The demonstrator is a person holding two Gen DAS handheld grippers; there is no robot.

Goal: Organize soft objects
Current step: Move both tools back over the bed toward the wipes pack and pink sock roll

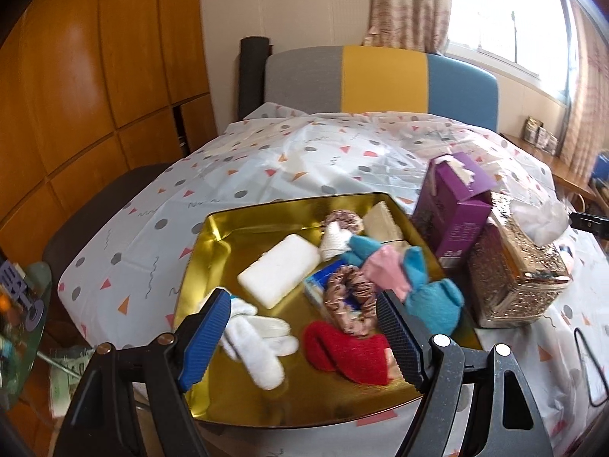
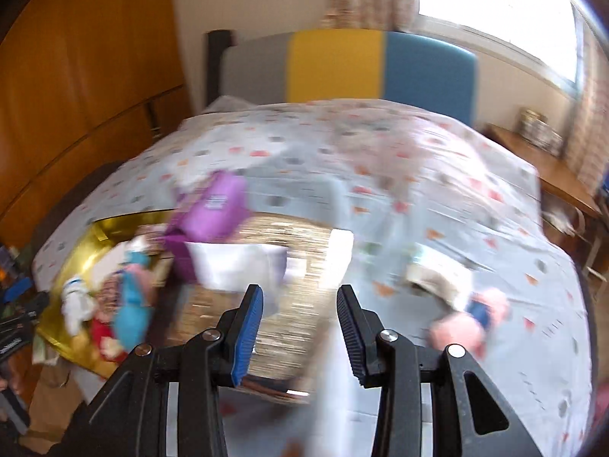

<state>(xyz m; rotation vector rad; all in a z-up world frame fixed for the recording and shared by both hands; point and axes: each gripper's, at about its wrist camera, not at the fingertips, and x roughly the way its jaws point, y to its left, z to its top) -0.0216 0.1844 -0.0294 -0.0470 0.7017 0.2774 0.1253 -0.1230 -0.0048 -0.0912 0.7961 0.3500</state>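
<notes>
A gold tray [image 1: 213,236] on the patterned tablecloth holds soft things: a white sponge [image 1: 279,269], a white glove [image 1: 253,337], a red knit piece [image 1: 350,354], a brown scrunchie [image 1: 348,299], blue and pink socks [image 1: 411,276]. My left gripper [image 1: 304,335] is open and empty just above the tray's near side. My right gripper [image 2: 300,323] is open and empty over a gold woven box [image 2: 289,304]; this view is motion-blurred. A pink soft item [image 2: 470,321] lies on the cloth to its right. The tray also shows at the left [image 2: 82,251].
A purple carton [image 1: 453,205] and the gold woven box [image 1: 514,266] stand right of the tray. A chair with a grey, yellow and blue back [image 1: 380,80] is behind the table. Wooden cabinets fill the left. A black loop [image 1: 592,369] lies at the right edge.
</notes>
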